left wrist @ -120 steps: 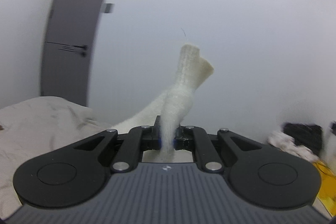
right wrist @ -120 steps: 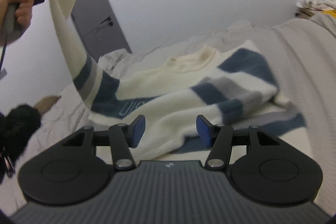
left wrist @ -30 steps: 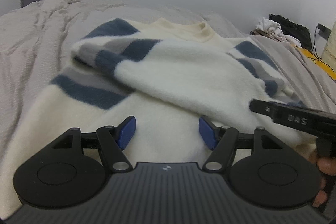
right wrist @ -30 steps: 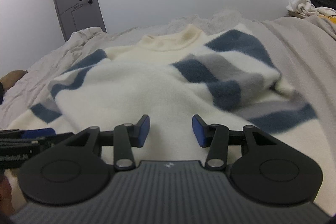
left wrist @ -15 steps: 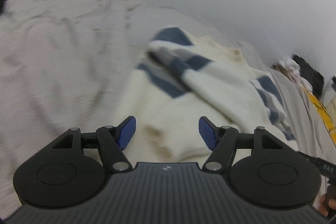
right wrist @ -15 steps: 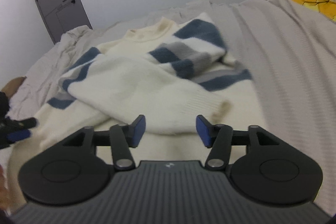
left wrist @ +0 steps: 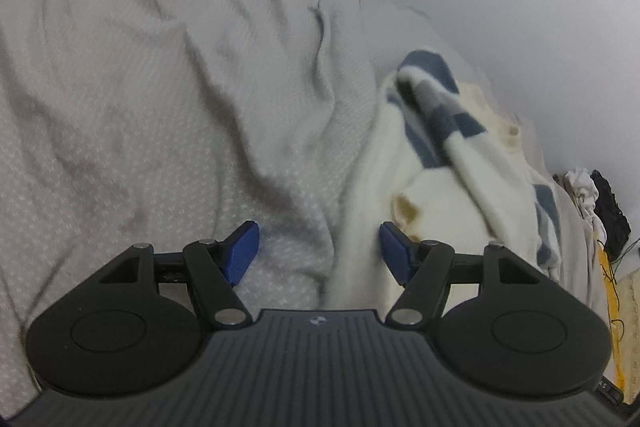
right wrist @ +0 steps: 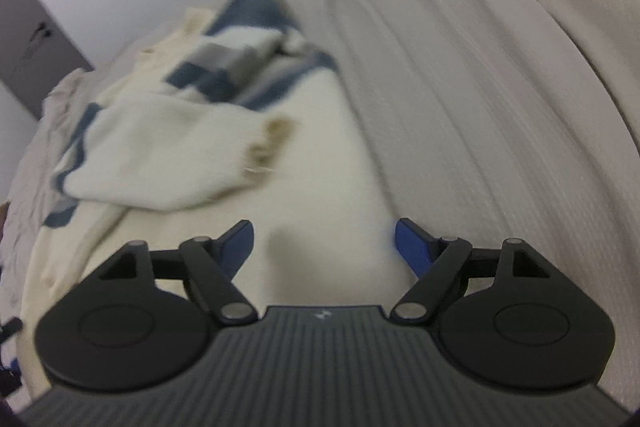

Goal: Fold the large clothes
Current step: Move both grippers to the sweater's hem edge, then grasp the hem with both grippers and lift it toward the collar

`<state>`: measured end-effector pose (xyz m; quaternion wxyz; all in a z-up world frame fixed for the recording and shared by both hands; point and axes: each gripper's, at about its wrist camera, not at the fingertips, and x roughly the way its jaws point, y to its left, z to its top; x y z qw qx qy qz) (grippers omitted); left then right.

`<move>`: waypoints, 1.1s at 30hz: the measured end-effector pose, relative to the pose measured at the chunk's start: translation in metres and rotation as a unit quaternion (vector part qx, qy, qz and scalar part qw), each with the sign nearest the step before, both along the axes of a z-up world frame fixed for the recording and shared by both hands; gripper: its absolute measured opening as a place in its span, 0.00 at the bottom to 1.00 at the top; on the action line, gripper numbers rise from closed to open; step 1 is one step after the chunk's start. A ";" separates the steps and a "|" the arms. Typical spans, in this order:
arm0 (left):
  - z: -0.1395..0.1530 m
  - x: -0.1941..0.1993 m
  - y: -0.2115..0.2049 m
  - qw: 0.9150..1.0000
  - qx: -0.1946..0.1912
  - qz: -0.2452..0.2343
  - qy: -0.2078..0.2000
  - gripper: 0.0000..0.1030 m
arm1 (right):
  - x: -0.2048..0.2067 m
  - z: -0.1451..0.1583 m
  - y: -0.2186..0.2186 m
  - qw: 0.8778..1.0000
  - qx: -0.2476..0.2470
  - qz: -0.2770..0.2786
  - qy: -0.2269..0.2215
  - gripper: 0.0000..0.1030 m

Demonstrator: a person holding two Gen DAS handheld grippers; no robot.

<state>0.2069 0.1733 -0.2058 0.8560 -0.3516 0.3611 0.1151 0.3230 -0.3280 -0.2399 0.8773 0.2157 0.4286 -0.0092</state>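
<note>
Your left gripper (left wrist: 318, 251) is spread and empty at the edge of one striped cream sweater (left wrist: 448, 187); your right gripper (right wrist: 324, 245), jaws just widened, is empty above its hem. One grey bed cover (left wrist: 160, 87) lies beneath.

Cream, blue-striped sweater (right wrist: 168, 147), sleeves folded inward

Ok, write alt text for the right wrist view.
The open right gripper hovers over the lower edge of a cream sweater with blue and grey stripes, sleeves folded across its body, lying on a grey bedspread. Motion blur softens everything.
</note>
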 end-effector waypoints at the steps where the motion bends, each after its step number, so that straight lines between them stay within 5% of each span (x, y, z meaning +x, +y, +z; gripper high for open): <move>1: -0.002 0.000 -0.001 1.000 -0.007 -0.003 0.002 0.69 | 0.000 -0.005 -0.004 1.000 0.021 -0.004 0.012 0.78; 7: 0.003 -0.010 -0.003 0.999 -0.026 -0.012 -0.021 0.69 | -0.007 -0.019 -0.010 0.989 0.143 -0.003 0.032 0.79; 13: 0.015 -0.030 -0.008 0.987 -0.117 -0.051 -0.096 0.69 | -0.023 -0.011 -0.005 0.961 0.274 0.020 0.016 0.79; 16: 0.018 -0.038 -0.016 0.985 -0.125 -0.067 -0.098 0.69 | -0.033 -0.003 -0.002 0.948 0.314 0.044 0.000 0.79; 19: 0.012 -0.041 -0.020 0.991 -0.110 -0.051 -0.060 0.69 | -0.041 -0.003 0.001 0.944 0.325 0.048 0.004 0.79; 22: 0.000 -0.033 -0.028 0.993 -0.102 -0.055 -0.010 0.69 | -0.044 -0.013 0.006 0.959 0.279 0.036 0.041 0.79; 26: -0.004 -0.025 -0.039 0.996 -0.062 -0.062 0.017 0.66 | -0.041 -0.032 0.011 0.969 0.227 0.008 0.094 0.46; 27: -0.003 -0.025 -0.041 0.996 -0.056 -0.064 0.017 0.55 | -0.041 -0.032 0.012 0.972 0.217 0.006 0.094 0.32; 30: -0.005 -0.022 -0.039 0.997 -0.059 -0.052 0.021 0.18 | -0.041 -0.024 0.017 0.973 0.215 0.018 0.077 0.18; 33: 0.002 -0.033 -0.025 0.995 -0.090 -0.017 -0.026 0.11 | -0.038 -0.010 0.021 0.972 0.233 0.031 0.027 0.16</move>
